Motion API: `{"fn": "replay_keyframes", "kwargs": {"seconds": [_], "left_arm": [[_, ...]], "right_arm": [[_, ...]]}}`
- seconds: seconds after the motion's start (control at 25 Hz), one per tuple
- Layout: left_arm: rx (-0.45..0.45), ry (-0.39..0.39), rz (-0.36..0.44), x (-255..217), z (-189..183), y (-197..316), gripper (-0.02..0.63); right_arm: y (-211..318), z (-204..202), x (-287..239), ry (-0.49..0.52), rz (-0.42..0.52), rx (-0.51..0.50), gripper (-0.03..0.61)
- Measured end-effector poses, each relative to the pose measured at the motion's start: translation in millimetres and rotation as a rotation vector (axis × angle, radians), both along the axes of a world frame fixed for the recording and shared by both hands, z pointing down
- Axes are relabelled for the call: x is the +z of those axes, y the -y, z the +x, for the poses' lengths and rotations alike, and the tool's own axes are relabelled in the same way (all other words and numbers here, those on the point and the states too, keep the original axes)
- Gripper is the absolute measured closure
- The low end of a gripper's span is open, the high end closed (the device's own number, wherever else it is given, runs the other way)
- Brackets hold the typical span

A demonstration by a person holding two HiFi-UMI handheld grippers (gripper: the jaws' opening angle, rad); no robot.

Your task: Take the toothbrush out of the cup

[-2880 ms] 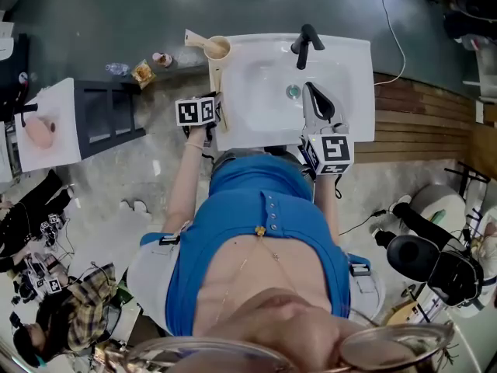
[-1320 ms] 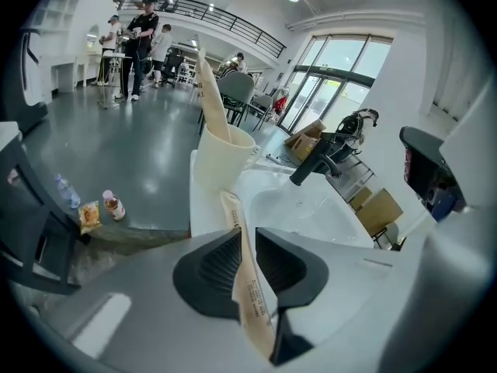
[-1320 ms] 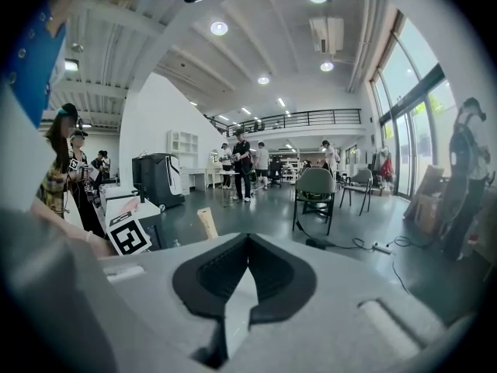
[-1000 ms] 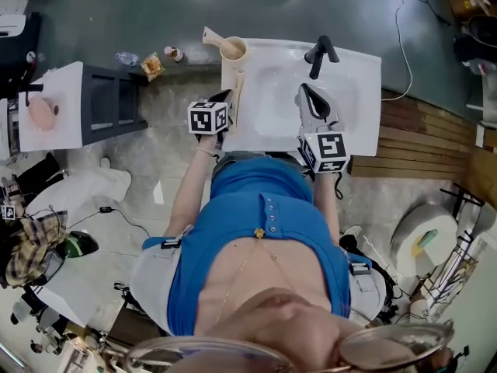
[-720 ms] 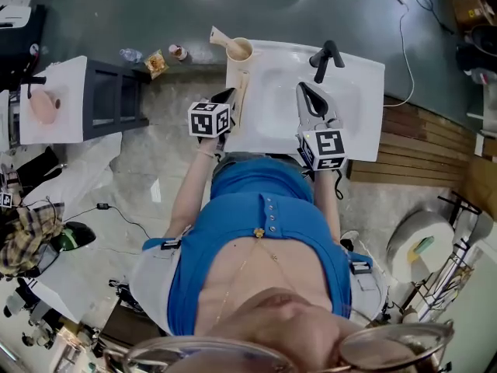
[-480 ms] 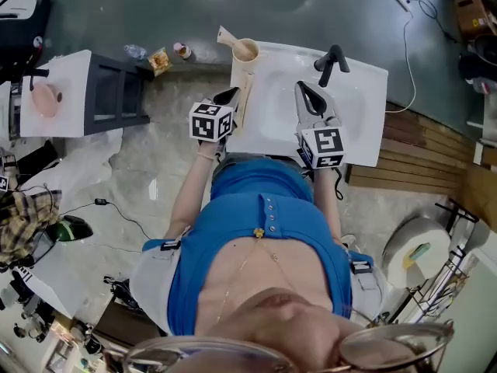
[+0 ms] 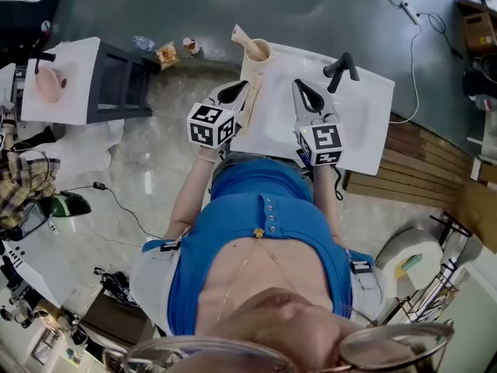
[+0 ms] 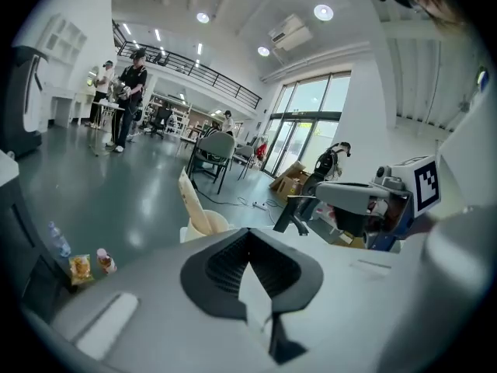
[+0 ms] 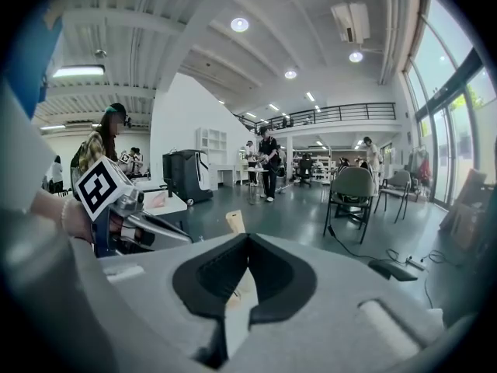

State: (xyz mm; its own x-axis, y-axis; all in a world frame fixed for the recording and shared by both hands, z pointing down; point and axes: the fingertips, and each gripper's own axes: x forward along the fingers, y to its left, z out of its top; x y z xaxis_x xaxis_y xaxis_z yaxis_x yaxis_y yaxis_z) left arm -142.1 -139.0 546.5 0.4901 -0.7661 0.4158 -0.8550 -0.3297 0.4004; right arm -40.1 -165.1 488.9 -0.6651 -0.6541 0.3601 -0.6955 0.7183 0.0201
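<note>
A pale beige cup point(image 7: 258, 51) stands on the far left corner of the white sink point(image 7: 365, 130), and the toothbrush's flat beige handle point(image 7: 241, 36) leans out of it. My left gripper point(image 7: 234, 92) hovers shut and empty just short of the cup, over the sink's left edge. In the left gripper view the cup point(image 8: 206, 222) and the toothbrush point(image 8: 187, 197) sit just beyond the shut left gripper point(image 8: 248, 235). My right gripper point(image 7: 300, 88) hangs over the basin, jaws together, nothing held. In the right gripper view the toothbrush tip point(image 9: 235, 222) shows above the right gripper point(image 9: 248, 239).
A black faucet point(image 7: 342, 66) stands at the sink's far right side. A pale beige strip point(image 7: 250, 99) lies along the sink's left edge. Left of the sink are a dark stand point(image 7: 116, 80), small bottles and a snack bag point(image 7: 167, 54) on the floor, and another white basin point(image 7: 58, 80).
My left gripper has risen beside the sink's left edge, still shut. The right gripper has slid left across the basin toward the cup. The cup and toothbrush stay put.
</note>
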Motion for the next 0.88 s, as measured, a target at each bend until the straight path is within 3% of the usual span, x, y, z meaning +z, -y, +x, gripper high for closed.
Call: {"fn": "replay_keyframes", "kwargs": {"seconds": [0.36, 0.56, 0.88], "left_arm": [[-0.027, 0.01, 0.101, -23.6, -13.3, -4.2, 0.614], [-0.031, 0.043, 0.121, -29.0, -21.5, -11.9, 0.614], [-0.048, 0.006, 0.137, -40.3, -38.1, -24.8, 0.614]], "right_arm": [[5.7, -33.7, 5.1, -0.013, -0.007, -0.078, 0.575], [8.4, -50.3, 8.4, -0.03, -0.008, -0.112, 0.575], [17.8, -69.6, 19.8, -0.074, -0.014, -0.134, 0.575]]}}
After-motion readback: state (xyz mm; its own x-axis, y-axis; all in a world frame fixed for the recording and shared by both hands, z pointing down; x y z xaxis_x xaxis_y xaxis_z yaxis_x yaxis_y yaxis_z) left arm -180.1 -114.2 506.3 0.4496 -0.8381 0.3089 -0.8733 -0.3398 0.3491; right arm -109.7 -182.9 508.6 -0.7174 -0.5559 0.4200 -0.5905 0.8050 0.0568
